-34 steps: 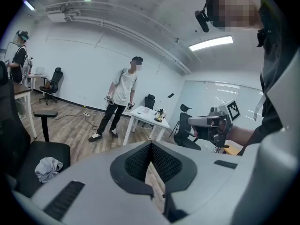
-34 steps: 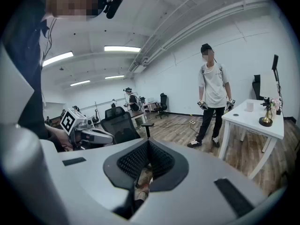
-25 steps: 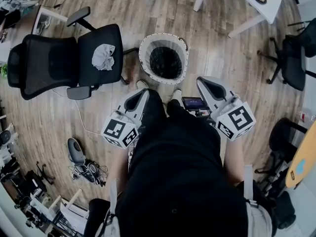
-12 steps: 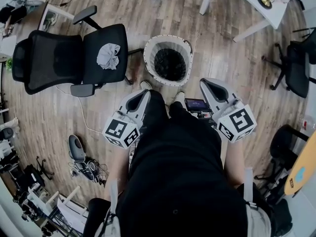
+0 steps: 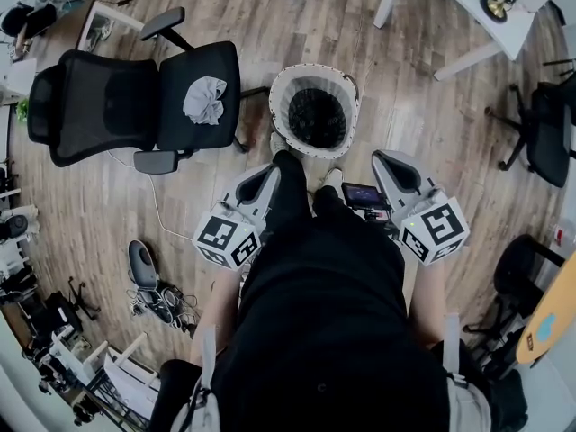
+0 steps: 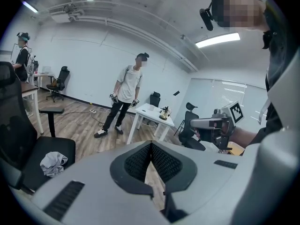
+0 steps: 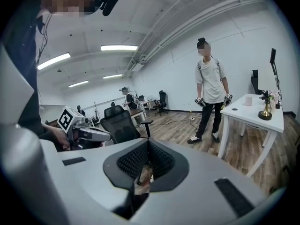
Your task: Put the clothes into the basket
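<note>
A round woven basket point(image 5: 274, 115) with a white rim and a dark inside stands on the wooden plank floor point(image 5: 225, 25). Left of the basket, a black mesh office chair point(image 5: 99, 106) carries a crumpled grey garment point(image 5: 205, 100) on its seat, well apart from the basket. Below the basket, the left claw point(image 5: 268, 173) and the right claw point(image 5: 385, 160) hang on either side of the person's black-clad legs point(image 5: 297, 196), both pointing toward the basket and neither touching it. Up and to the right of the basket stands a white bench point(image 5: 468, 12).
</note>
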Motion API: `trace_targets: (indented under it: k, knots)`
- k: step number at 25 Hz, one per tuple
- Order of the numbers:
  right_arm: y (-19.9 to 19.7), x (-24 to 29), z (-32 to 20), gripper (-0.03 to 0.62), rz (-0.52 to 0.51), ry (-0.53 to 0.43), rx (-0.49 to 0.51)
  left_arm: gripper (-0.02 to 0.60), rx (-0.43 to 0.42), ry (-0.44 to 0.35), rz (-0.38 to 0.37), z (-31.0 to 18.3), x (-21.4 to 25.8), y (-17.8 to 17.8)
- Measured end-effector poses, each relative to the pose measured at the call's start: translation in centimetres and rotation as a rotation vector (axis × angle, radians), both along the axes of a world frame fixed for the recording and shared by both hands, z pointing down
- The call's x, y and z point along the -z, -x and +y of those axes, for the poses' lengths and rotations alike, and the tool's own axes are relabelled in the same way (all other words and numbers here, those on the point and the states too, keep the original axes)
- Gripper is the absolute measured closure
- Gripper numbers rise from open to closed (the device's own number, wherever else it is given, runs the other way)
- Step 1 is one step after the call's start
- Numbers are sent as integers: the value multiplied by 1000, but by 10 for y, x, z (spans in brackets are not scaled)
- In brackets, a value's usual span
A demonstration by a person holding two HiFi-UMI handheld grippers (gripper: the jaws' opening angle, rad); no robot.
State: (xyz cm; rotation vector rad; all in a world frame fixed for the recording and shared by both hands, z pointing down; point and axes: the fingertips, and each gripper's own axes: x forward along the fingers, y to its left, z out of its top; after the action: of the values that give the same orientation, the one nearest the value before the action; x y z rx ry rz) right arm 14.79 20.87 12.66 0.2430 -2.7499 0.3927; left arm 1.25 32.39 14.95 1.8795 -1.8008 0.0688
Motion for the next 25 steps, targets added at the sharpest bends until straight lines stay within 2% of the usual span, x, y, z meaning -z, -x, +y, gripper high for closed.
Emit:
trace_targets:
  k: [6, 11, 25]
  knots:
    - [15, -6, -4, 579, 40, 6, 32, 569, -5, -6, 23, -14, -5, 18]
    - [45, -2, -13, 577, 50, 11, 49, 569, -12, -13, 4, -28, -7, 45]
    - [170, 10, -48, 578, 103, 21, 63, 569, 27, -23, 35, -72, -29, 180]
